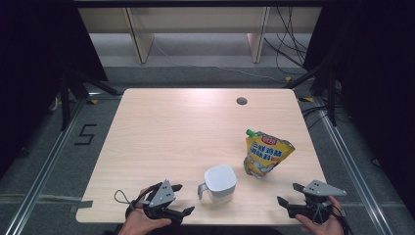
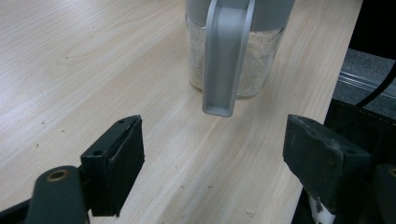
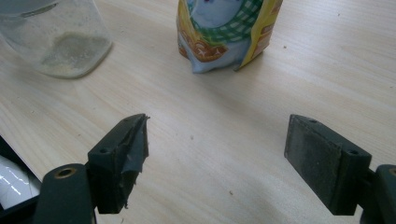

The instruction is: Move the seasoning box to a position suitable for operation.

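Both tools are released, jaws spread wide with nothing between them. Left tool (image 1: 179, 199) sits at the worktop's (image 1: 161, 127) near edge, about 7 o'clock from the worktop's middle, held in a hand (image 1: 142, 223). Right tool (image 1: 289, 194) sits at about 5 o'clock, also at the near edge, in the other hand (image 1: 320, 226).

Between them stands the jug (image 1: 219, 183), near the front edge, upright, white lid on, its grey handle (image 1: 201, 190) pointing to 9 o'clock toward the left tool. In the left gripper view the handle (image 2: 225, 56) hangs straight ahead, apart from the jaws; the glass body (image 2: 261, 60) looks frosted with some pale residue. A pouch (image 1: 265, 152) stands upright at 2 o'clock from the jug, near it but not touching, green cap at its top left. In the right gripper view the pouch (image 3: 224, 32) stands ahead at 12 o'clock, the jug (image 3: 60, 42) at 10 o'clock.
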Demonstrator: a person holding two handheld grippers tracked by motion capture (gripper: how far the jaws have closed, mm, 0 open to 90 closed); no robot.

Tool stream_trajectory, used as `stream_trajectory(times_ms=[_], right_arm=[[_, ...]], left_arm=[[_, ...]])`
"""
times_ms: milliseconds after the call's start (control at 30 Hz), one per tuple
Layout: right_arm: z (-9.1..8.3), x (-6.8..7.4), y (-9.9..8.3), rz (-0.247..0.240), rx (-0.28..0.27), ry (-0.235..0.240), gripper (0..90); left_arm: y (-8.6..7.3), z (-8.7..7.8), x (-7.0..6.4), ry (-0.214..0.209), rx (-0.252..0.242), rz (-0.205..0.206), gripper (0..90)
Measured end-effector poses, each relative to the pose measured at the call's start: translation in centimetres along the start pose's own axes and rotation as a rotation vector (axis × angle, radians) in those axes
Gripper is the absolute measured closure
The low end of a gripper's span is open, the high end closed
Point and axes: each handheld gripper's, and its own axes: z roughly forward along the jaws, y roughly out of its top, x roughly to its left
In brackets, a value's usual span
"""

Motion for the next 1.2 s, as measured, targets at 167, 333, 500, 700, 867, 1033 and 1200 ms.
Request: stream_trajectory(times_ms=[167, 333, 500, 700, 867, 1033, 1200], right_arm=[[0.0, 0.3, 0.0, 0.023, 0.006, 0.000, 22.7], [0.0, 0.3, 0.0, 0.024, 0.007, 0.001, 22.7], [0.0, 0.0, 0.0, -0.001, 0.001, 0.002, 22.7], [0.0, 0.0, 0.0, -0.001, 0.002, 0.002, 22.7], [0.0, 0.0, 0.0, 0.000, 0.002, -0.001, 22.6], [0.1, 0.0, 0.0, -0.001, 0.002, -0.004, 22.7], [0.1, 0.0, 0.0, -0.005, 0.000, -0.010, 22.7]], left_arm=[[0.0, 0.0, 0.0, 0.008, -0.014, -0.010, 20.2], [0.0, 0.0, -0.1, 0.009, -0.012, -0.016, 20.2], [0.1, 0.0, -0.1, 0.007, -0.009, -0.017, 20.2], [0.2, 0.0, 0.1, 0.004, -0.015, -0.016, 20.2], [0.5, 0.2, 0.2, -0.003, -0.021, -0.017, 20.2], [0.8, 0.7, 0.1, -0.009, -0.035, -0.026, 20.6], [1.2, 1.6, 0.3, -0.002, -0.025, 0.014, 21.8]])
